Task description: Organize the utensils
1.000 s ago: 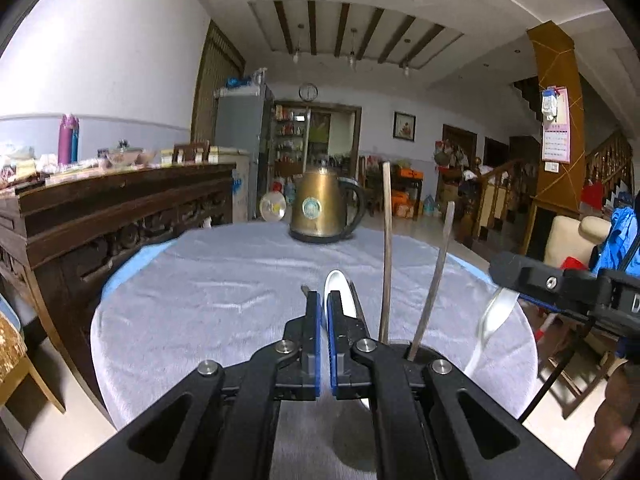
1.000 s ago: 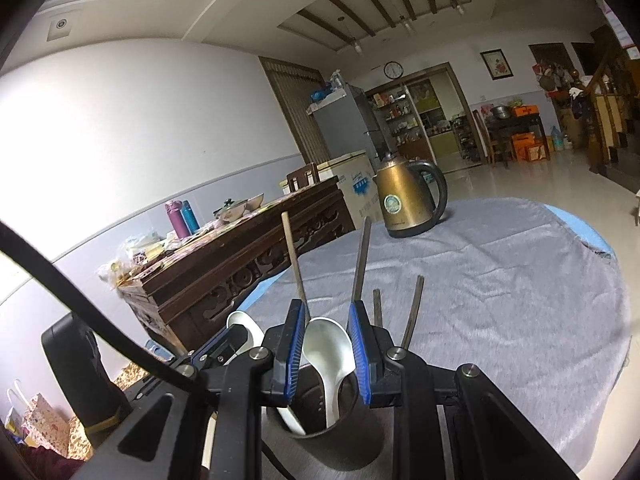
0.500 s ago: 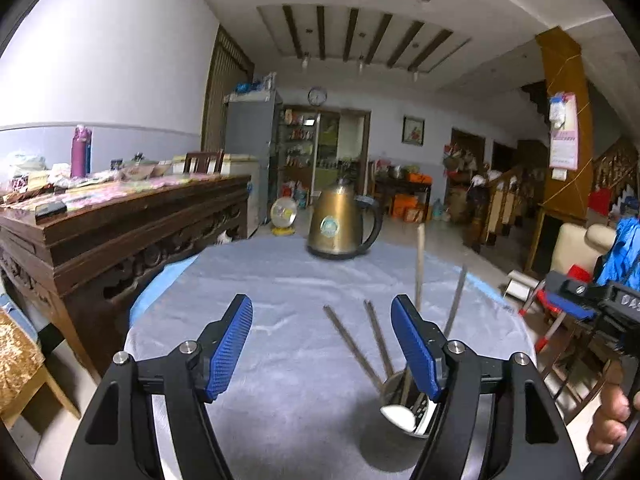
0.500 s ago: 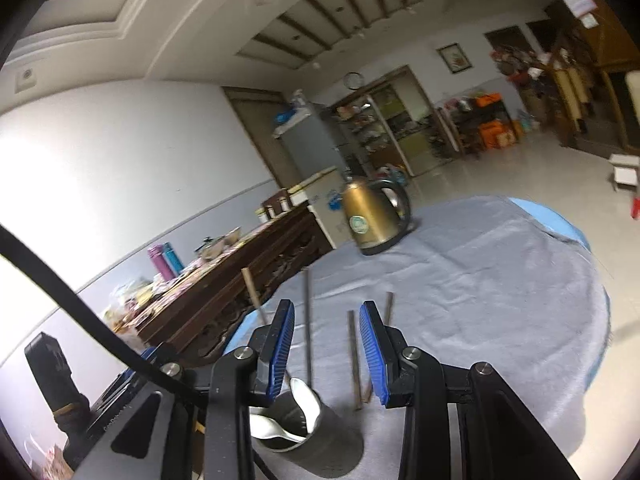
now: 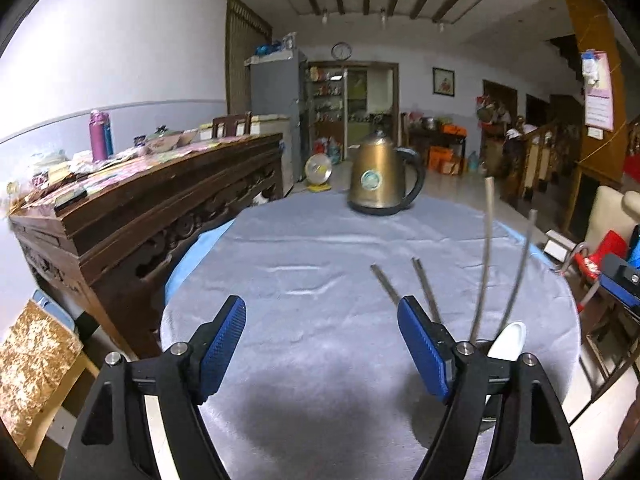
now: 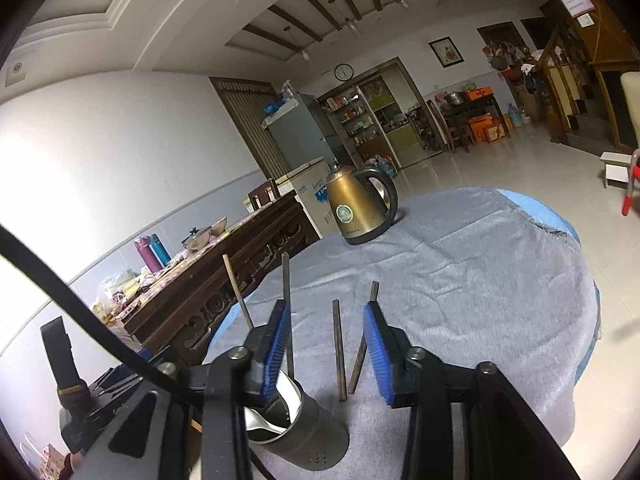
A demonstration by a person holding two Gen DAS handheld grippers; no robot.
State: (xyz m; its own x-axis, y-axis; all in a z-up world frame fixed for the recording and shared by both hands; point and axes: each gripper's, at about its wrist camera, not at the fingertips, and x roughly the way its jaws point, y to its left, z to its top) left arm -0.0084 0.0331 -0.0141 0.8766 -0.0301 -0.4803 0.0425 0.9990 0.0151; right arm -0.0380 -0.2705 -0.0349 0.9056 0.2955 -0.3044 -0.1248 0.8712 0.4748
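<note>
Two grippers hang over the round table, both with nothing between their pads. The left gripper is spread wide above bare grey cloth, its jaws having just been opening; that reads as a release, since the white spoon now stands in the metal utensil holder just to its right. Two chopsticks lean upright in that holder, which keeps their tips together and off the cloth. Another pair of chopsticks lies flat on the table just beside the holder, framed between the right gripper's blue pads; its jaws, partly apart, have also just been opening, perhaps to straddle that pair next. The brass kettle stands well apart.
</note>
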